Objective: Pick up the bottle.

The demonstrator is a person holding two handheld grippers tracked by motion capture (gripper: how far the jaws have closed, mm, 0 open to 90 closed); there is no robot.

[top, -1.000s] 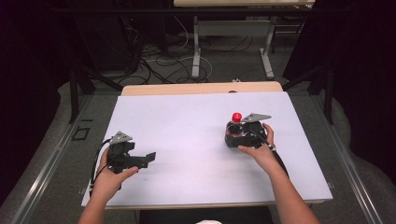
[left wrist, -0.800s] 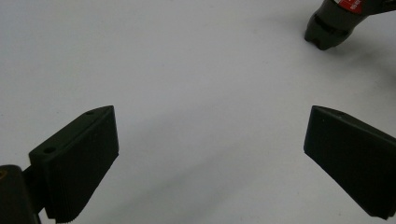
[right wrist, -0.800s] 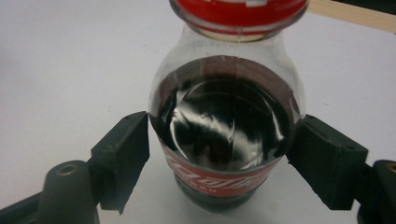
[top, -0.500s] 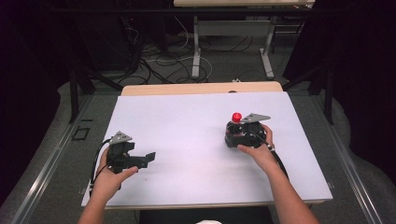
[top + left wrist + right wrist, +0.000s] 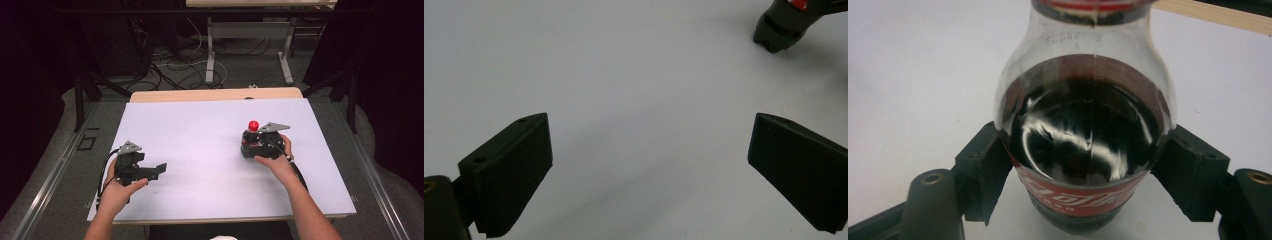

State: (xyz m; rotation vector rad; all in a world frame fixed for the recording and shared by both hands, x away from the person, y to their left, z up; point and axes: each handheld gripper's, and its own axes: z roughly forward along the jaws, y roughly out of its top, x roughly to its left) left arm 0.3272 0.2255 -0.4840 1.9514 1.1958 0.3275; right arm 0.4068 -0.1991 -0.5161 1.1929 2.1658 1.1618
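Note:
A small cola bottle (image 5: pixel 253 125) with a red cap stands upright on the right half of the white table (image 5: pixel 200 145). My right gripper (image 5: pixel 248 146) is shut on it, having just closed its jaws. In the right gripper view both pads (image 5: pixel 984 170) press on the bottle (image 5: pixel 1085 125) at the red label, below the level of the dark drink. My left gripper (image 5: pixel 156 171) rests low at the table's front left, open, pointing right towards the bottle. In the left gripper view its jaws (image 5: pixel 649 172) stand wide apart over bare table, with the bottle's base (image 5: pixel 780 31) far off at the top right.
A wooden strip (image 5: pixel 215 95) runs along the table's far edge. Beyond it, cables and the metal legs of another table (image 5: pixel 210 55) stand on the dark floor. Metal rails (image 5: pixel 55 170) flank the table on both sides.

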